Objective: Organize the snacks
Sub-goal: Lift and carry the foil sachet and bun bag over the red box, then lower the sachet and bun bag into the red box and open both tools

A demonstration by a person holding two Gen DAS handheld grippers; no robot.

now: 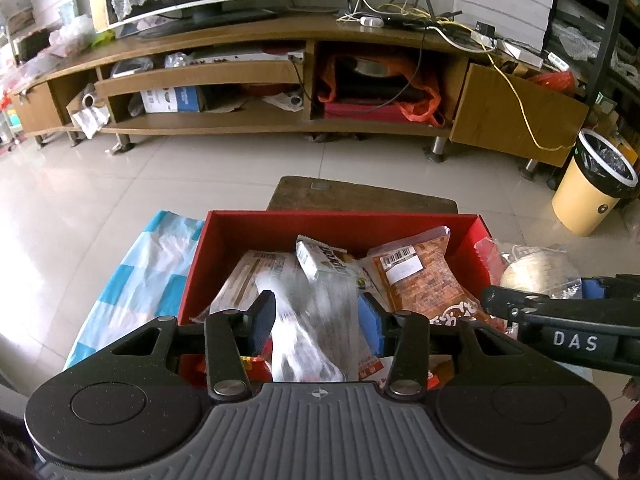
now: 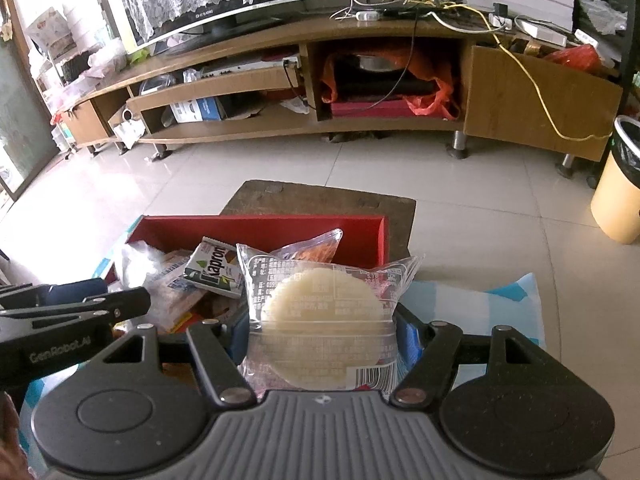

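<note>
A red box (image 1: 280,226) stands on a blue-and-white checked cloth and holds several snack packets, among them an orange packet (image 1: 424,276) and a green-and-white wafer bar (image 1: 320,262). My left gripper (image 1: 316,316) hangs over the box, shut on a clear, silvery wrapped snack (image 1: 316,320). My right gripper (image 2: 324,332) is just right of the box (image 2: 260,228), shut on a clear packet with a round pale cake (image 2: 320,316) inside. The wafer bar (image 2: 214,270) lies at the top of the pile. Each gripper's side shows in the other's view.
A brown wooden stool (image 1: 360,196) stands behind the box. Beyond it, across the tiled floor, a long wooden TV stand (image 1: 280,80) is cluttered with cables and bags. A yellow bin (image 1: 596,192) is at the right. The checked cloth (image 2: 480,304) extends right of the box.
</note>
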